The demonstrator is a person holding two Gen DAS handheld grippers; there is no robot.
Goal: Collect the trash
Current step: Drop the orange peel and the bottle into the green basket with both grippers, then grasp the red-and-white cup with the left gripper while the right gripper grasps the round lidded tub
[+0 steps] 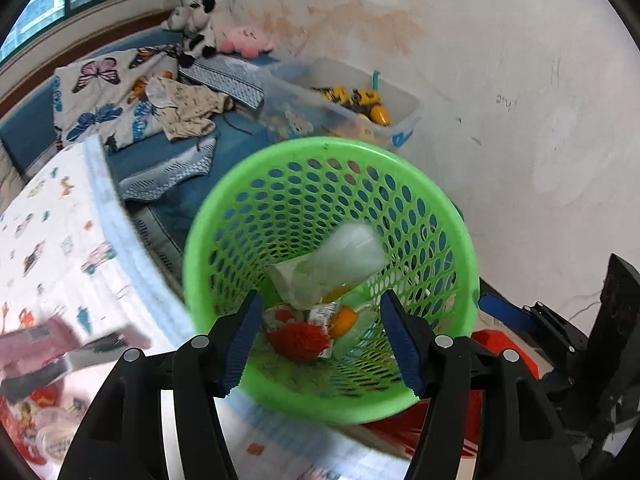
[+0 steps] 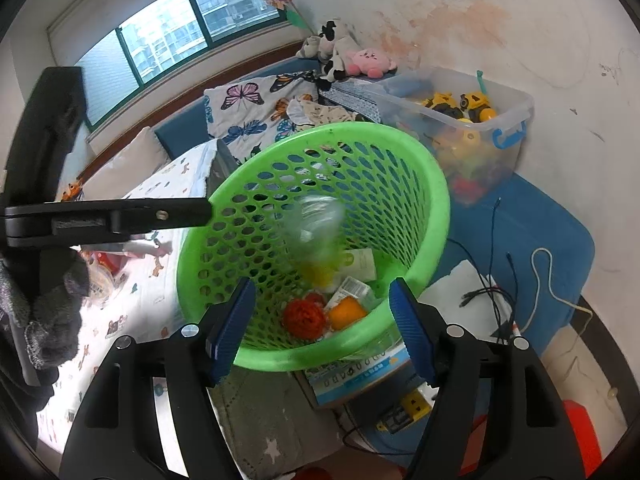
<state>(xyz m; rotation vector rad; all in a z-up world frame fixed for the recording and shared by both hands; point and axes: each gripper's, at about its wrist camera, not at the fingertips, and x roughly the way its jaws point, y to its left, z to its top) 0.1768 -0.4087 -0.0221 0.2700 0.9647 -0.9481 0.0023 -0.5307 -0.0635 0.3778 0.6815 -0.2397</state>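
Both grippers, left [image 1: 320,340] and right [image 2: 322,330], stand apart and empty as my blurred clear plastic bottle [image 1: 340,256] drops into the green perforated plastic basket [image 1: 224,216] at frame centre (already holding scraps); more remains, I judge.

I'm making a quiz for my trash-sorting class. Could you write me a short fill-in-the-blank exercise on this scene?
1. The mesh trash basket is coloured ____.
2. The blurred clear plastic bottle is dropping into the ____.
3. Both the left gripper and the right gripper stand ____, with nothing held.
4. The clear plastic bin by the wall holds yellow ____.

Missing words: green; basket; open; toys
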